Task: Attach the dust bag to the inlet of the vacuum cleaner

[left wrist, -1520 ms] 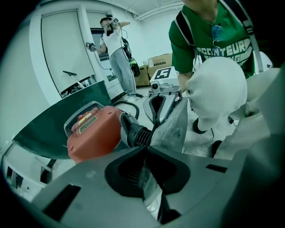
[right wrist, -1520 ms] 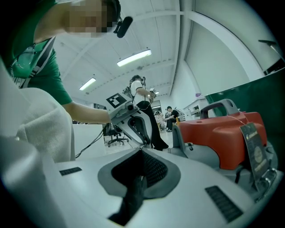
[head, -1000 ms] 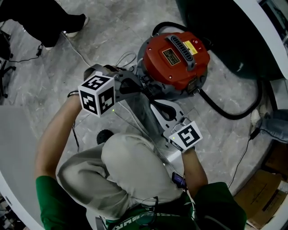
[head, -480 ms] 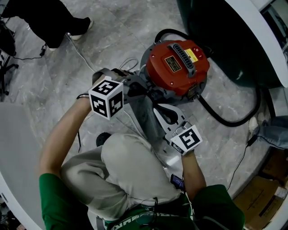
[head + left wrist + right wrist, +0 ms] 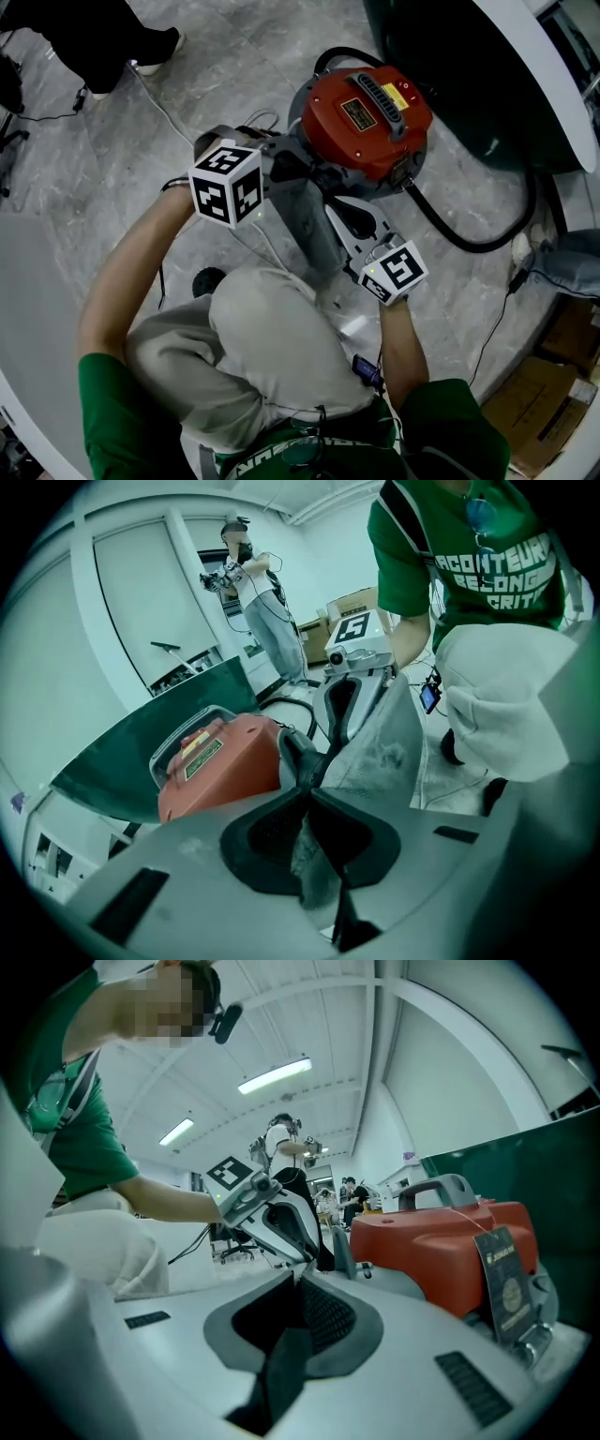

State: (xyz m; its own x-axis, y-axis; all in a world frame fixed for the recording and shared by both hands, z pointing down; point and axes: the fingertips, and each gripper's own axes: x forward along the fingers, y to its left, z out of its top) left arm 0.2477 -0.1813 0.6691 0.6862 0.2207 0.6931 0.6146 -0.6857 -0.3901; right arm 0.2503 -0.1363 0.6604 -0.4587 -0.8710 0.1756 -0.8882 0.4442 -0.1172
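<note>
The red-topped vacuum cleaner (image 5: 367, 117) stands on the floor, seen also in the left gripper view (image 5: 225, 766) and the right gripper view (image 5: 441, 1241). A grey dust bag (image 5: 314, 230) hangs in front of it. My left gripper (image 5: 298, 178) is shut on the bag's fabric (image 5: 375, 752), tips close to the vacuum's grey base. My right gripper (image 5: 336, 208) points at the vacuum from the other side, beside the bag's edge. Its jaws (image 5: 300, 1281) have just opened a little and stand almost together. A dark sliver lies between the pads; I cannot tell what it is.
A black hose (image 5: 469, 239) loops on the stone floor right of the vacuum. A dark green panel (image 5: 469, 66) rises behind it. Cables (image 5: 159, 108) and a bystander's shoes (image 5: 141, 52) lie far left. A cardboard box (image 5: 553, 412) sits lower right. My knee (image 5: 272, 347) crowds the near side.
My left gripper has tilted and edged slightly toward the vacuum with the bag in it. The right gripper has stayed nearly where it was.
</note>
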